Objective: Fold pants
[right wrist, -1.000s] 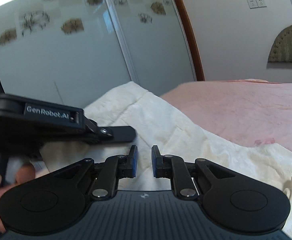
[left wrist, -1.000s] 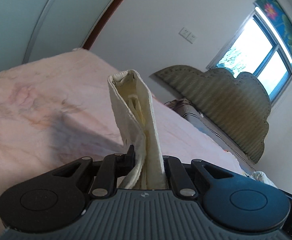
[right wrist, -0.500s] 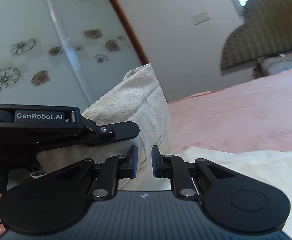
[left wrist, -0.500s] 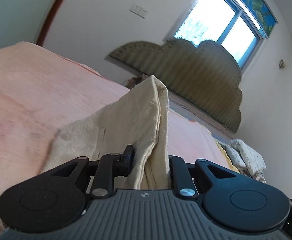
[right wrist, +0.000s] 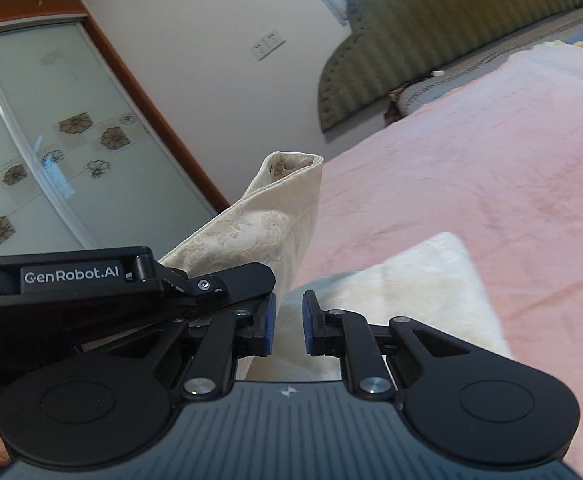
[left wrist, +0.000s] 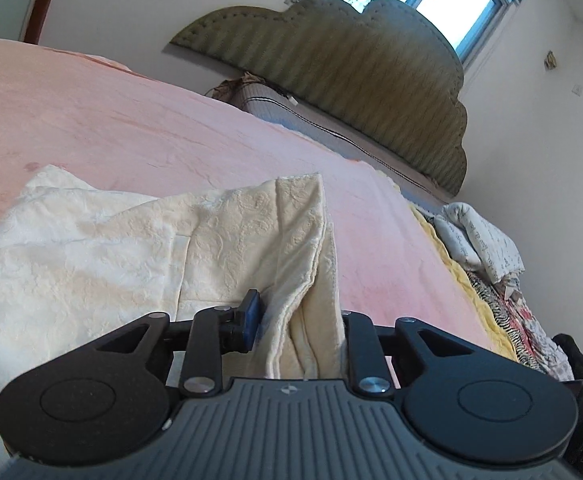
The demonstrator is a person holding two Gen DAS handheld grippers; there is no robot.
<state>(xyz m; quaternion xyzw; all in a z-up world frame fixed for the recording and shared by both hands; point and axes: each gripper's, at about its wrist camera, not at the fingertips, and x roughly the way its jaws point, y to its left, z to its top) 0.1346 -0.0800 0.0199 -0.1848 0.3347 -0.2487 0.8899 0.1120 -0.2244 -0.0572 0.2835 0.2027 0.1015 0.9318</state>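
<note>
the cream pants [left wrist: 103,240] lie on the pink bedspread [left wrist: 131,120], partly doubled over, with a bunched hem standing up between the jaws of the left gripper [left wrist: 297,316]. those jaws have just been opening; the blue pad on its left side now stands just clear of the cloth, so the hem looks let go or nearly so. judging from that, the raised hem could flop sideways or unroll once free, spoiling the fold's edge, or snag on a finger as the gripper backs off. the right gripper [right wrist: 289,320] hovers low over the flat cream layer with its jaws nearly together and nothing between them, close beside the left one, so the two tools could bump.
</note>
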